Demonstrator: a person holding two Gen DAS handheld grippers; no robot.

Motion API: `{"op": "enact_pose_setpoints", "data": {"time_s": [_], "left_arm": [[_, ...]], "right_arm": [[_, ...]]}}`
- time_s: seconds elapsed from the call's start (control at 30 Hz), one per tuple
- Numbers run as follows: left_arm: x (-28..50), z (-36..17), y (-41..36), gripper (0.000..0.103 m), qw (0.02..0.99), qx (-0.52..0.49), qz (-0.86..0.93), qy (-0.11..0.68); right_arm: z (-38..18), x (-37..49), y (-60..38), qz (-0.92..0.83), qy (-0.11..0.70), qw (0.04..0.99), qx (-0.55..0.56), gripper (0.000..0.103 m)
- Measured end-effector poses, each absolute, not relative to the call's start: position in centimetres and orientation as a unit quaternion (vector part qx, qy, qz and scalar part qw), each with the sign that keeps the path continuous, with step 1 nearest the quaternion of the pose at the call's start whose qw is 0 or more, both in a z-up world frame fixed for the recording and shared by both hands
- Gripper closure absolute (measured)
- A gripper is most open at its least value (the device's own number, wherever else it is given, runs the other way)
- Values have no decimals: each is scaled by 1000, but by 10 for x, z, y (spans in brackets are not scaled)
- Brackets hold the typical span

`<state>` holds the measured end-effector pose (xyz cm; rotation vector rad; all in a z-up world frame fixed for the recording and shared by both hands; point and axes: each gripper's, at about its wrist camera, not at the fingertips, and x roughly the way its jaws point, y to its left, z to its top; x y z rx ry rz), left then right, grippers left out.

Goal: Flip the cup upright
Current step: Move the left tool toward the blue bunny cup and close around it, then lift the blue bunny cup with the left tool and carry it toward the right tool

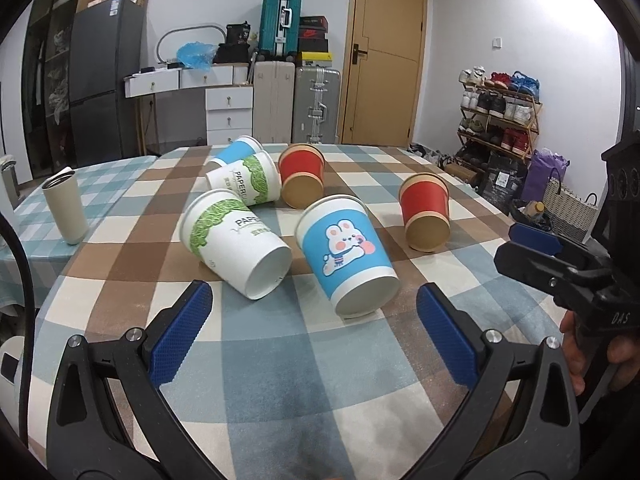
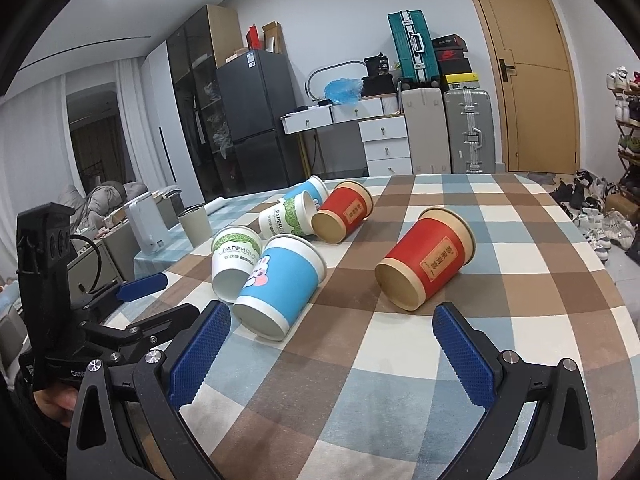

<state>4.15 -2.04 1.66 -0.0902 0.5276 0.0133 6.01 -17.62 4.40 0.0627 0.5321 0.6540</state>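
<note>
Several paper cups lie on their sides on the checked tablecloth [image 1: 304, 360]. A blue rabbit cup [image 1: 346, 254] lies nearest, base toward me, also in the right wrist view [image 2: 280, 286]. A white green-leaf cup [image 1: 234, 242] lies left of it. A red cup [image 1: 426, 216] lies to the right, also in the right wrist view [image 2: 426, 266]. A second white cup [image 1: 246, 180], a second blue cup [image 1: 236, 152] and a second red cup [image 1: 302, 176] lie behind. My left gripper [image 1: 314, 332] is open and empty just short of the cups. My right gripper [image 2: 332, 356] is open and empty.
A beige tumbler [image 1: 66, 208] stands upright at the table's left. The right gripper's body [image 1: 560, 268] shows at the right edge of the left view; the left gripper's body [image 2: 80, 312] shows at the left of the right view. Suitcases, drawers and a shoe rack stand beyond the table.
</note>
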Motion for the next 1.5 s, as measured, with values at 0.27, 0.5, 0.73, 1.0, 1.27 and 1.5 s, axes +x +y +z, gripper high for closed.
{"op": "enact_pose_setpoints", "data": {"time_s": [0.27, 0.5, 0.73, 1.0, 1.27, 1.5], "left_arm": [[77, 15, -37, 6, 954, -49, -6, 297], [107, 6, -50, 12, 943, -53, -10, 330], [128, -1, -53, 24, 933, -67, -11, 354], [136, -6, -53, 44, 925, -81, -15, 371], [131, -6, -53, 47, 925, -86, -16, 368], [118, 1, -51, 47, 933, -80, -13, 351]], "right_arm": [[46, 64, -188, 300, 260, 916, 51, 0], [46, 65, -193, 294, 264, 917, 58, 0], [46, 66, -193, 295, 265, 916, 58, 0], [45, 65, -194, 296, 264, 916, 58, 0], [45, 65, -193, 297, 264, 916, 56, 0], [46, 65, -193, 299, 263, 916, 57, 0]]}}
